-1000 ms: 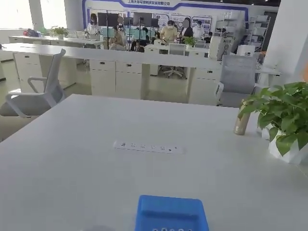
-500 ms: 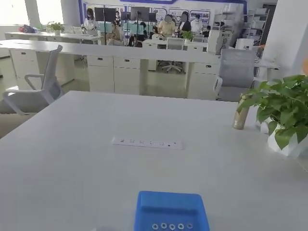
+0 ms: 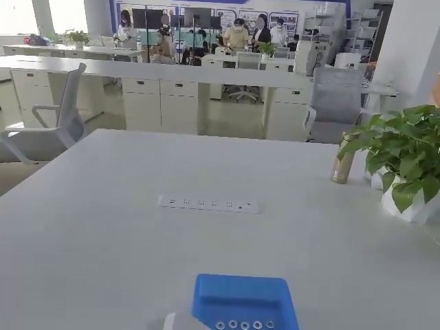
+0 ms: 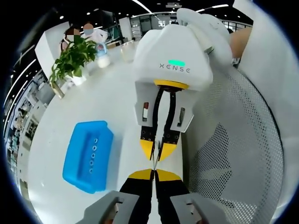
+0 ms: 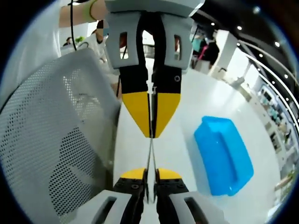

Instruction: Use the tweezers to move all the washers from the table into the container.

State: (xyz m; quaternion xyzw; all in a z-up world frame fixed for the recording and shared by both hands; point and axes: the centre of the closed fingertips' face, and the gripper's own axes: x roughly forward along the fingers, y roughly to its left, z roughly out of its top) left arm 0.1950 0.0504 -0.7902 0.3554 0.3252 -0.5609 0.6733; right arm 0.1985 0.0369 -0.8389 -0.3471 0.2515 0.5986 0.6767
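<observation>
**Only a head-camera dip since 0.5 s ago, no change on the bench**

Moved with the headset, nothing else: same spacing between power strip [image 3: 210, 204] and blue container [image 3: 240, 302] on the white table [image 3: 103, 240]. Picked up one new item at the bottom edge, a pale shape [image 3: 177, 322] just left of the container. Too cropped to name.

Seeing a mesh chair back [image 4: 233, 140] close beside both grippers in the gripper views. Placing the container near the table's front edge, in line with the power strip. Potted plant [image 3: 402, 161] well off to the right.

Reading left gripper [image 4: 154, 173] and right gripper [image 5: 149, 173] as nose to nose, tips nearly touching. Both sets of jaws pressed together on one thin metal strip, taken as the tweezers [image 5: 150, 151] seen edge-on. Looks like a hand-off or regrip, held beside the chair and well apart from the container. No washer seen at the tweezers.

Counting five washers [image 3: 245, 324] in a row at the container's near end, same row in the left gripper view. Cannot tell whether sitting in a recess or on an upturned base.

Progress, as a judgement: five apparently already in the container. Spotting none on the table surface in frame, but nearest strip of table cut off, so cannot rule out more. Remaining work unclear, possibly none.
</observation>
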